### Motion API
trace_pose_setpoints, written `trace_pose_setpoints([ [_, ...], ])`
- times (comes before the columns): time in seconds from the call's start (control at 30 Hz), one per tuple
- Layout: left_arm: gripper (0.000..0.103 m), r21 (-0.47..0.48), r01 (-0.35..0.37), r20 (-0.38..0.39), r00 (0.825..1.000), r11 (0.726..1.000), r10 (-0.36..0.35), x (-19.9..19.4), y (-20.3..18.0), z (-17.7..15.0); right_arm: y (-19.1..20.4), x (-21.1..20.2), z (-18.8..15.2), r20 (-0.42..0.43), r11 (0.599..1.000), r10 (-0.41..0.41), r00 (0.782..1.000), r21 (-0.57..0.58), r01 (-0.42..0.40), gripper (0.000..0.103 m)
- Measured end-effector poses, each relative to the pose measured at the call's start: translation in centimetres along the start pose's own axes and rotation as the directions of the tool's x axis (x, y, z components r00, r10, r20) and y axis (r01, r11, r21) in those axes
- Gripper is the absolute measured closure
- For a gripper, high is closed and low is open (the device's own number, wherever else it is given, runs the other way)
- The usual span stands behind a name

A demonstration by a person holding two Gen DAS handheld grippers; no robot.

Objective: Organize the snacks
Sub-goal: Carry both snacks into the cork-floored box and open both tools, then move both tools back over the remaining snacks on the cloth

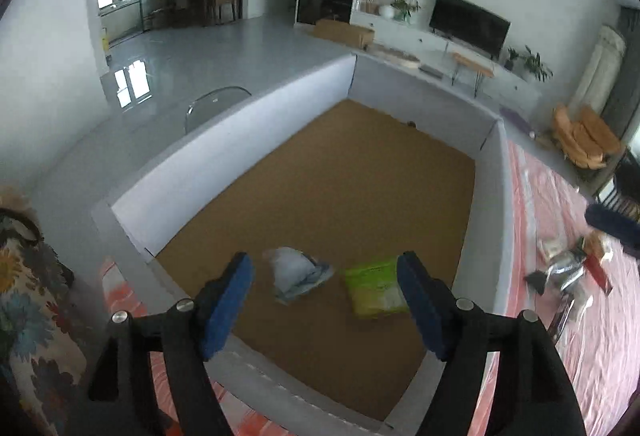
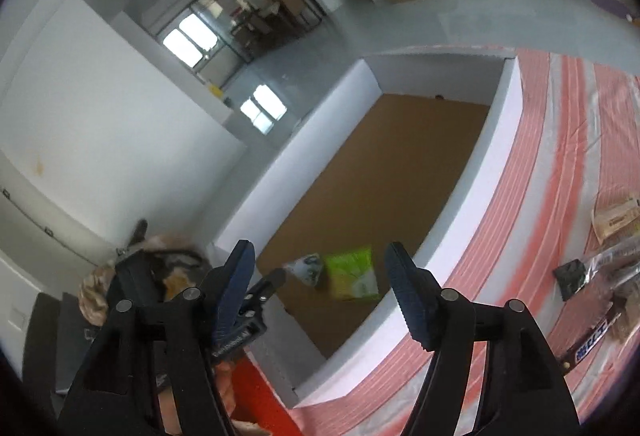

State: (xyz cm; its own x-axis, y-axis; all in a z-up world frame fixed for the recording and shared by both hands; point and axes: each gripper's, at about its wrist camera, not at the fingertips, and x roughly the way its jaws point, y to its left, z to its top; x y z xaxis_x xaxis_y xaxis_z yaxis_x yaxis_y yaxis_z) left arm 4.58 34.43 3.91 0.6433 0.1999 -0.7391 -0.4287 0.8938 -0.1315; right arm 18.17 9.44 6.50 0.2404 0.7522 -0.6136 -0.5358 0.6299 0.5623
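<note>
A large white-walled box (image 1: 224, 140) with a brown floor sits on the pink striped cloth. Inside lie a pale blue-white snack bag (image 1: 296, 274) and a green snack bag (image 1: 374, 290); both also show in the right wrist view, the blue-white bag (image 2: 306, 268) and the green bag (image 2: 352, 272). My left gripper (image 1: 326, 300) is open and empty above the box's near end. My right gripper (image 2: 320, 288) is open and empty above the box's right wall (image 2: 472, 196). Several loose snack packets (image 2: 600, 276) lie on the cloth at right.
Silver and red packets (image 1: 568, 272) lie on the cloth (image 1: 600, 336) right of the box. A floral fabric item (image 1: 28, 300) is at left. A clear chair (image 1: 216, 104) stands behind the box. The left gripper's body (image 2: 248, 312) shows in the right wrist view.
</note>
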Motion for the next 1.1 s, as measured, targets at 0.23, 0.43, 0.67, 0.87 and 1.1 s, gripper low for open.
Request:
trace_pose_setpoints([
  [0.23, 0.021, 0.048, 0.214, 0.173, 0.96, 0.976, -0.219, -0.7, -6.2, -0.2, -10.9, -4.5, -6.1, 0.022, 0.961, -0.276, 0.961, 0.019, 0.275, 0.029],
  [0.43, 0.022, 0.224, 0.121, -0.017, 0.993, 0.967, -0.121, 3.5, -11.2, -3.2, -22.1, -10.8, -13.2, -0.021, 0.855, -0.489, 0.872, 0.189, 0.484, 0.029],
  [0.67, 0.021, 0.136, 0.147, -0.017, 0.989, 0.98, -0.146, 0.8, -9.8, -4.5, -27.1, -17.2, -19.7, 0.048, 0.734, -0.66, 0.749, 0.249, 0.631, 0.029],
  [0.87, 0.021, 0.233, 0.109, 0.003, 0.994, 0.966, -0.113, 0.0, -11.7, -5.9, -27.3, -19.0, -22.3, 0.089, 0.666, -0.737, 0.67, 0.261, 0.698, 0.029],
  [1.1, 0.006, 0.292, -0.04, 0.386, 0.919, 0.955, -0.079, -8.5, -15.8, -6.3, -26.9, -17.1, -22.1, 0.089, 0.65, -0.758, 0.646, 0.179, 0.739, 0.022],
])
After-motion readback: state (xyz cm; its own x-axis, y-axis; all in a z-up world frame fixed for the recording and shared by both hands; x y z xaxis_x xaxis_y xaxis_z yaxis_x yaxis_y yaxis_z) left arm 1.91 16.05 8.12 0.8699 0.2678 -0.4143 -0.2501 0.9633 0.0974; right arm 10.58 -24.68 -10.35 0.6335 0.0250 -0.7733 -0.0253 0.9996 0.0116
